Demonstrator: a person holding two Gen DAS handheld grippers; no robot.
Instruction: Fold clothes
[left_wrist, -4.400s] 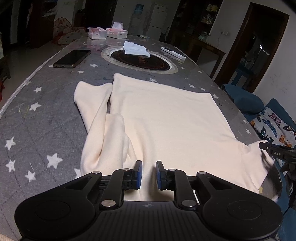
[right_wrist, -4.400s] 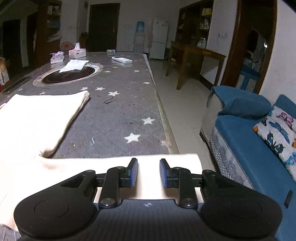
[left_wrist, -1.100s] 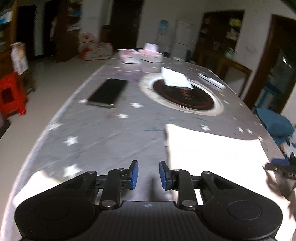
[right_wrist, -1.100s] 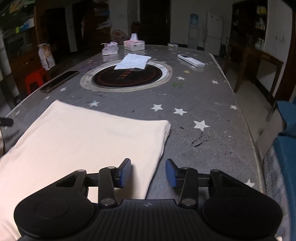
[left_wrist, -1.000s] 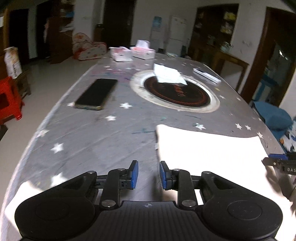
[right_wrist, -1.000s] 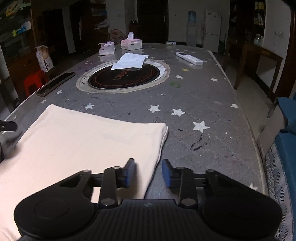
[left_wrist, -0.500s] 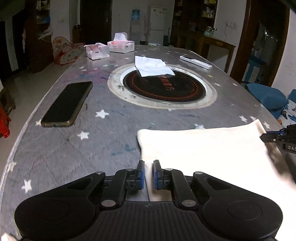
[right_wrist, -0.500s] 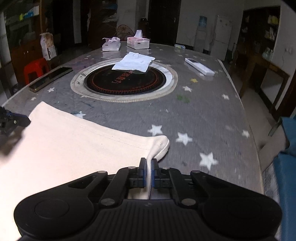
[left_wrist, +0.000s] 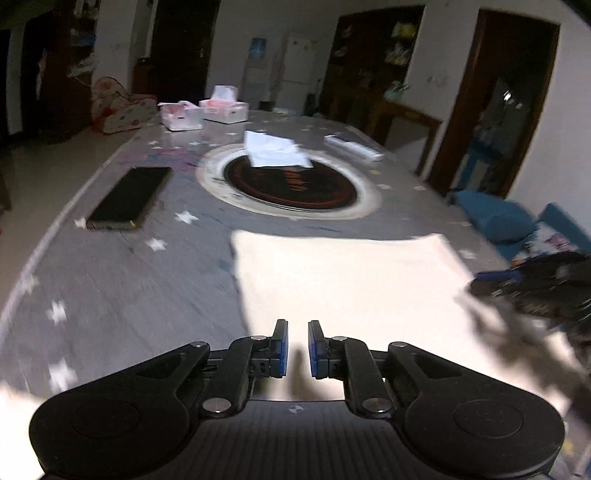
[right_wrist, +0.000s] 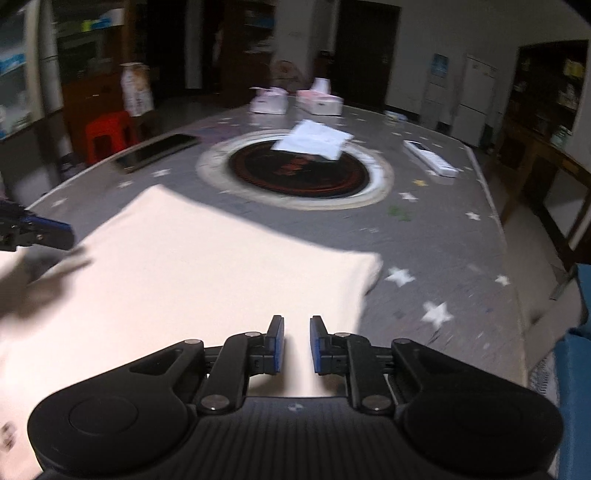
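Note:
A cream garment (left_wrist: 351, 280) lies folded flat as a wide rectangle on the grey star-patterned table (left_wrist: 129, 288). My left gripper (left_wrist: 295, 347) hovers over its near left part, open, with only cloth and shadow showing between the blue pads. In the right wrist view the same garment (right_wrist: 203, 266) spreads out to the left, and my right gripper (right_wrist: 296, 343) stands open above its near right part, holding nothing. Each view shows the other gripper blurred at its edge: the right gripper (left_wrist: 535, 291) and the left gripper (right_wrist: 33, 230).
Beyond the garment lies a round black cooktop (left_wrist: 291, 184) with a white cloth (left_wrist: 275, 149) on it. A dark phone (left_wrist: 129, 197) is at the left, a white remote (left_wrist: 352, 147) and tissue boxes (left_wrist: 225, 109) farther back. A blue sofa (left_wrist: 495, 218) stands off the table's right edge.
Half a second ago both grippers were shut on the garment's far corners. Both have since opened, let go and pulled back toward me; the frames are motion-blurred.

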